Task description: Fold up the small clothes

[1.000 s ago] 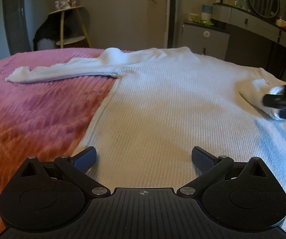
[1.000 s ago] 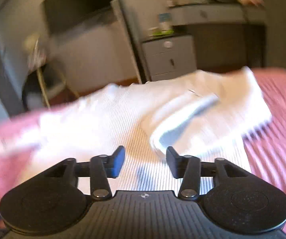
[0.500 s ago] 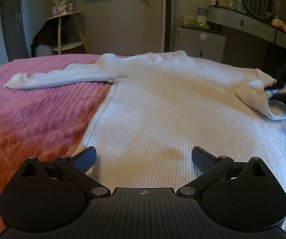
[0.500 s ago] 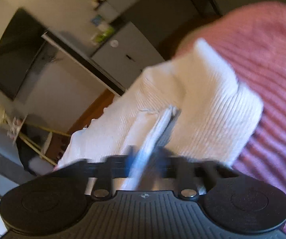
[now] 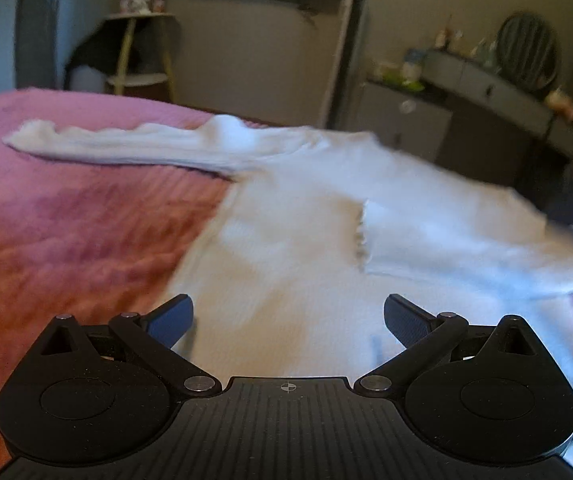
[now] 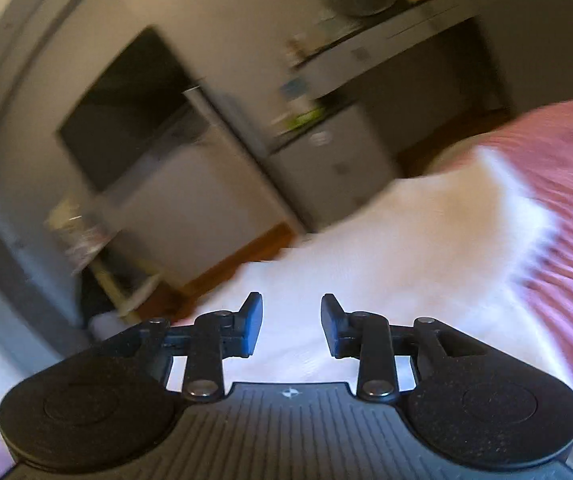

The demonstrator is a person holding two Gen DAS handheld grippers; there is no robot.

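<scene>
Ahead of our left gripper (image 5: 288, 316), whose jaws stand wide apart and empty, the white sweater (image 5: 294, 248) lies on the pink bedspread (image 5: 66, 220): one sleeve (image 5: 466, 240) folded across its chest, the other sleeve (image 5: 126, 146) stretched out beyond the left jaw. Our right gripper (image 6: 292, 330) is partly open, holding nothing. We risk dragging the folded sleeve askew when reaching over.

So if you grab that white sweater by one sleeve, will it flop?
Probably floppy: the white sweater is soft ribbed knit, lying limp on the pink blanket. Its folded sleeve would likely unfold if lifted. It looks fairly light and unlikely to slip.
</scene>
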